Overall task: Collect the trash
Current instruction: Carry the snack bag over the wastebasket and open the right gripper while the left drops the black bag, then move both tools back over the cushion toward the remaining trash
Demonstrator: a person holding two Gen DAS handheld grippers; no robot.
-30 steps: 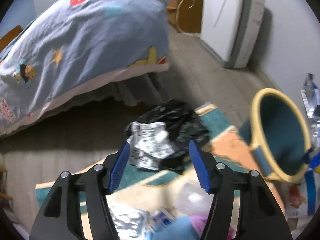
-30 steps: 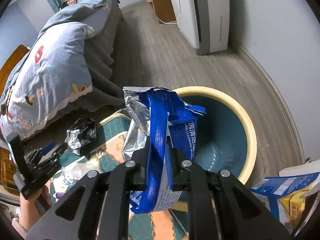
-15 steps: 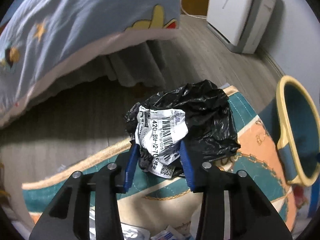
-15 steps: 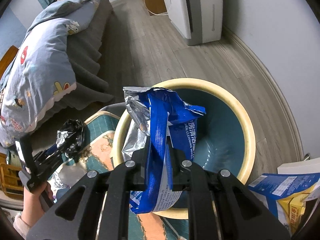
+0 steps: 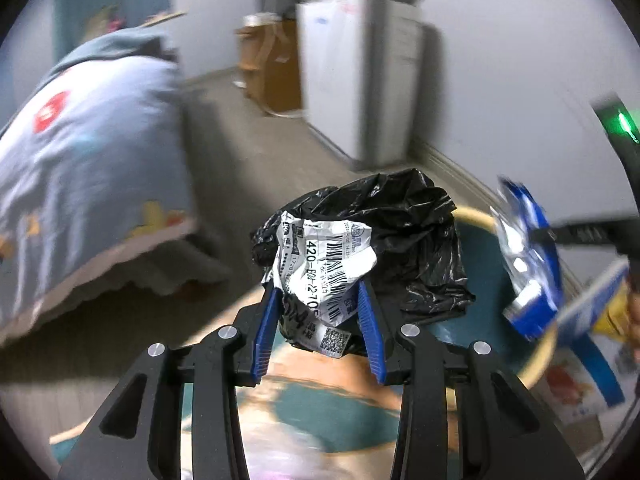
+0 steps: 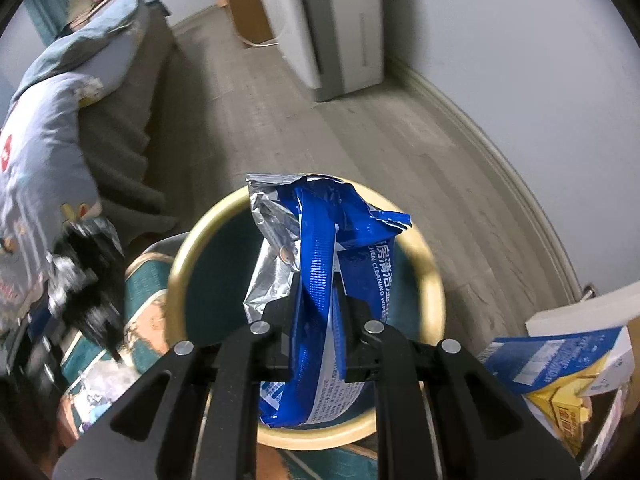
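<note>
My left gripper is shut on a crumpled black plastic bag with a white barcode label; the bag hangs lifted off the rug. That bag shows as a blur at the left of the right wrist view. My right gripper is shut on a blue and silver wipes packet, held over the mouth of a teal bin with a yellow rim. From the left wrist view the same packet hangs at the right over the bin.
A bed with a blue quilt stands at the left. A white appliance stands by the far wall. A teal and orange rug lies below. Boxes and cartons are stacked right of the bin.
The left gripper closed on the black bag, lifted it off the rug and swung right toward the bin. The right gripper carried the blue packet over the bin's mouth.
</note>
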